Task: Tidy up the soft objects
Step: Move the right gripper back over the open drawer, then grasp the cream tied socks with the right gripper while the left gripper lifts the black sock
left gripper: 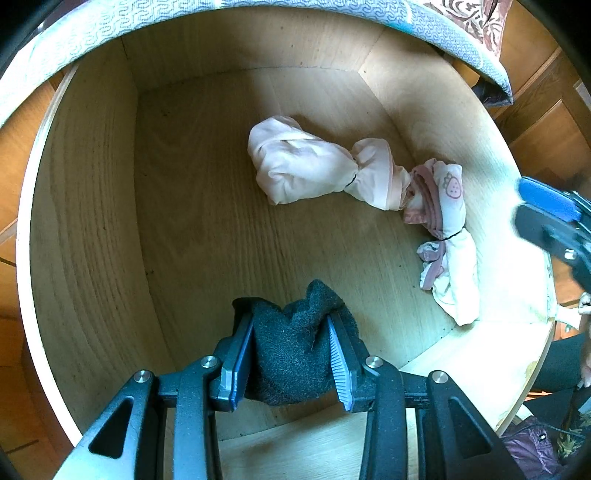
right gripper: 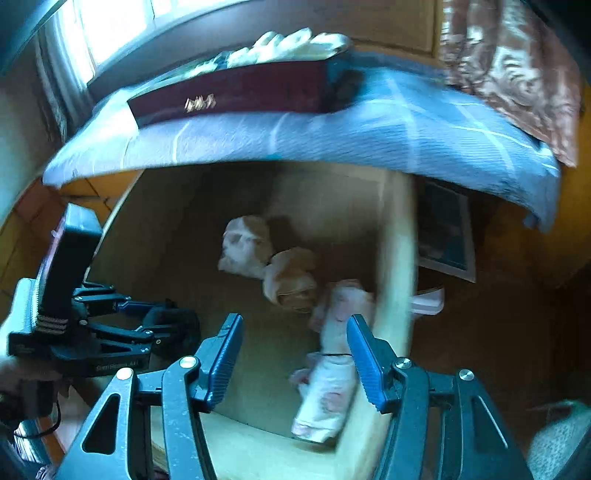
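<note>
A light wooden drawer (left gripper: 207, 221) stands pulled out beneath a bed. My left gripper (left gripper: 290, 325) is shut on a dark grey fleecy bundle (left gripper: 291, 354), held just above the drawer's near end. A pale pink rolled bundle (left gripper: 299, 162) lies on the drawer floor, and a white bundle with a strawberry print (left gripper: 448, 229) rests against the right wall. My right gripper (right gripper: 295, 325) hovers open over the drawer's right side, with the strawberry bundle (right gripper: 328, 387) below and nothing between its pads. The right wrist view is blurred.
The bed's blue-and-white patterned sheet (left gripper: 92, 33) overhangs the drawer's far end. A dark red box (right gripper: 236, 92) and a brown patterned cushion (right gripper: 517, 74) lie on the bed. The left half of the drawer floor (left gripper: 177, 184) is bare wood.
</note>
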Motion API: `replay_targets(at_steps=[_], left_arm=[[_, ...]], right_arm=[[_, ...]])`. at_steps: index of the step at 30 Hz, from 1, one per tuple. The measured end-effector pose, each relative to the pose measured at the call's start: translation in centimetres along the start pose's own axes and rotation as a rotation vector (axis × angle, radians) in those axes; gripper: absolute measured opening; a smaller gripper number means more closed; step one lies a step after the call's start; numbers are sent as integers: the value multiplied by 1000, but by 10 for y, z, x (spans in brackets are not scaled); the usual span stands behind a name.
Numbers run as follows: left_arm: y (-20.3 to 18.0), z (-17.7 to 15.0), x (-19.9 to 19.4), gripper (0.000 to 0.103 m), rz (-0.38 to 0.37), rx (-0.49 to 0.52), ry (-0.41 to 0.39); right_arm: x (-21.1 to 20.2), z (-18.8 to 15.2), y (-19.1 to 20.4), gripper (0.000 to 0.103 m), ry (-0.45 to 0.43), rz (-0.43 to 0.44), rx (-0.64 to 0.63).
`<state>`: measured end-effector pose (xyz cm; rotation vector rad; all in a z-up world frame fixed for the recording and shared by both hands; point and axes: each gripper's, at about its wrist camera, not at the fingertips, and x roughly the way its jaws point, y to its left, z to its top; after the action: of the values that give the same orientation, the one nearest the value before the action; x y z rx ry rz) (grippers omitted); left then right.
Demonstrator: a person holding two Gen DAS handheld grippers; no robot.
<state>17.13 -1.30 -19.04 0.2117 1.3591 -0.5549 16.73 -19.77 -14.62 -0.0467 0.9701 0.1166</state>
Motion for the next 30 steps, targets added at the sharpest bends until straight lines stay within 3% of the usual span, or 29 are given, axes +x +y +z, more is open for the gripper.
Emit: replay_targets(at_steps=[7,12,21,30], left_arm=[[0,6,3,37,-7,-4,-6],[3,7,0,37,-11,-5,-9],[14,4,-12,37,-43,-40,-63],[22,0,-61,37,-26,-58,-183]], right_arm=[[66,14,9,54,146,41,18],[92,17,4,54,193,40,63],[91,10,1,50,201,64,75],[97,14,4,51,226,58,89]])
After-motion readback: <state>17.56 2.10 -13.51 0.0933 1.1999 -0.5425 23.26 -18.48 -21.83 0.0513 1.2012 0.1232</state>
